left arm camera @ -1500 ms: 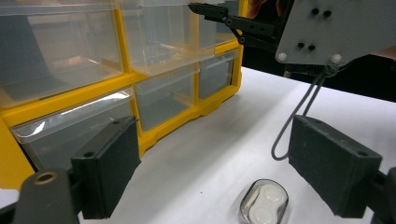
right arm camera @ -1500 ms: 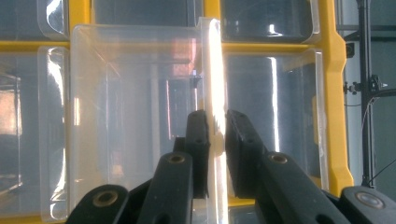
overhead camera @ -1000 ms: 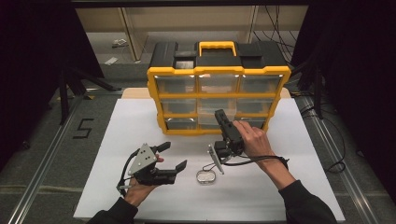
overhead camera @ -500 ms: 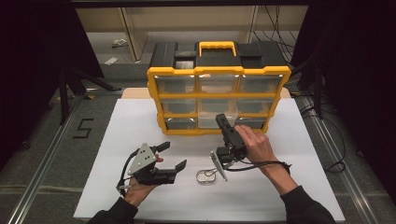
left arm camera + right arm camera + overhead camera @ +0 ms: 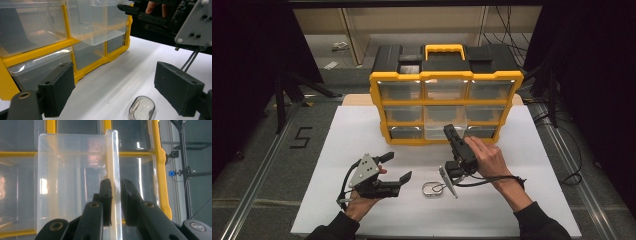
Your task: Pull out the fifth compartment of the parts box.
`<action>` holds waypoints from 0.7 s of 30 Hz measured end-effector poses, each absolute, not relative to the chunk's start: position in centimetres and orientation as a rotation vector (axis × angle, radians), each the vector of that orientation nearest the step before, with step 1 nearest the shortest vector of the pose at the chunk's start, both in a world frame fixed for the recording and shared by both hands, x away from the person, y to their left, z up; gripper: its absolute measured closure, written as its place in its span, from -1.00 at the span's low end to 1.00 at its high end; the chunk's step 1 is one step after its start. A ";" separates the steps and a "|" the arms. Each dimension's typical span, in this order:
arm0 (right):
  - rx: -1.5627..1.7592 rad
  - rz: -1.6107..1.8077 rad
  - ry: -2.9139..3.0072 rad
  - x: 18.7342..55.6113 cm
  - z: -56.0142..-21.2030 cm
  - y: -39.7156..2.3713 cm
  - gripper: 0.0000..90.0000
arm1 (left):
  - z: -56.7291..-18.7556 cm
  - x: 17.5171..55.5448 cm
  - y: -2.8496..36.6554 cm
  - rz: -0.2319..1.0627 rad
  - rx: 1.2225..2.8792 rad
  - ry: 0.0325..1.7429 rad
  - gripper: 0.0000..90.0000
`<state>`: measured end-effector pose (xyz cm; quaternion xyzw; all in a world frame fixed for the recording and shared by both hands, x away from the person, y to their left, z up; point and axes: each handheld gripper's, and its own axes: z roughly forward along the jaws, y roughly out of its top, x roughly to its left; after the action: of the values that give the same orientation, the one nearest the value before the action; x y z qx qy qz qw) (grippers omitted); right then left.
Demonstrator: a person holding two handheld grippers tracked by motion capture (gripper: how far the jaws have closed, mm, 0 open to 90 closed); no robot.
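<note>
In the high view, the right gripper (image 5: 451,134) is reaching toward the centre of the frame, its jaws pinching the front wall of a clear drawer (image 5: 443,129) that is sticking out of the middle column of the yellow organizer (image 5: 507,97). In the right gripper view that wall is sitting squeezed between the narrow jaws. The left gripper (image 5: 396,169) is resting at lower left on the white surface (image 5: 532,150), jaws standing wide with nothing between them. A small clear case (image 5: 433,190) is lying at lower centre, between the two grippers.
</note>
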<state>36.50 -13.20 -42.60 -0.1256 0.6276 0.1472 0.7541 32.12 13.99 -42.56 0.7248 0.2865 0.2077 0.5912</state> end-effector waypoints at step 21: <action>-0.279 0.353 1.393 36.1 -42.7 -13.3 0.53 | -42.6 32.1 14.0 0.484 1.690 0.664 -0.64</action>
<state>36.06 -13.30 -42.72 -0.1274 0.6361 0.1612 0.7437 32.10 14.00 -42.56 0.7259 0.2854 0.2080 0.5902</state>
